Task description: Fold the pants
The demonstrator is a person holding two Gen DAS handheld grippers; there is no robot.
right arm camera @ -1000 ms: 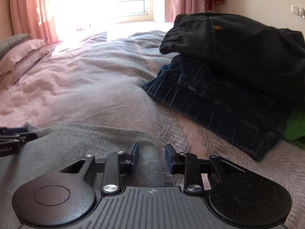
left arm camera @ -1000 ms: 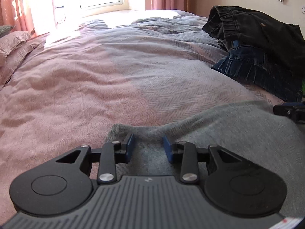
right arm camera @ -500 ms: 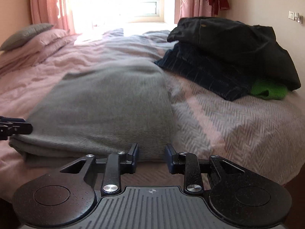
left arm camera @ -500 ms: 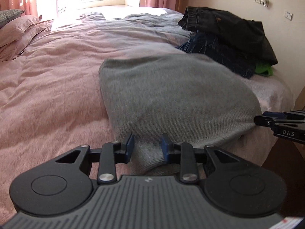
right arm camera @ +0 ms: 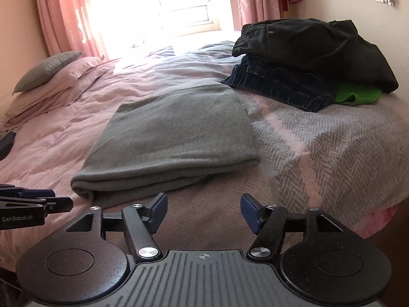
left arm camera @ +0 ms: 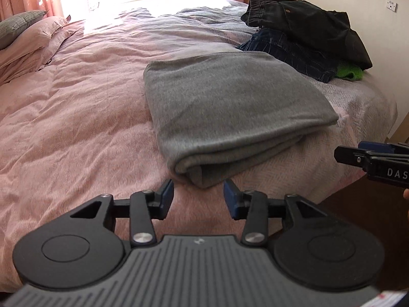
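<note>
On top of the pink bed cover (left arm camera: 76, 117), the gray pants (left arm camera: 230, 107) lie folded into a flat, thick rectangle near the bed's front edge. From the left wrist camera the pants sit at about 12 o'clock, just past the left gripper (left arm camera: 199, 199). Its two blue pads (left arm camera: 231, 199) are spread apart with nothing between them, and they hang just in front of the folded corner without touching it. The right gripper (right arm camera: 203, 211) is spread wide too and holds nothing; from its own camera the pants lie at about 11 o'clock, near but apart. Each gripper shows up at the edge of the other's view, the right one at 3 o'clock and the left one at 9 o'clock. A pile of other clothes sits at about 1 o'clock, well apart from the gray pants: black pants (right arm camera: 319, 48) on top, dark blue jeans (right arm camera: 281, 87) under them, and something bright green (right arm camera: 358, 94) poking out, maybe a sweater, though too little shows to be sure. Pillows (right arm camera: 51, 76) lie at 10 o'clock by the pink curtains (right arm camera: 69, 15) and the bright window (right arm camera: 158, 2).
</note>
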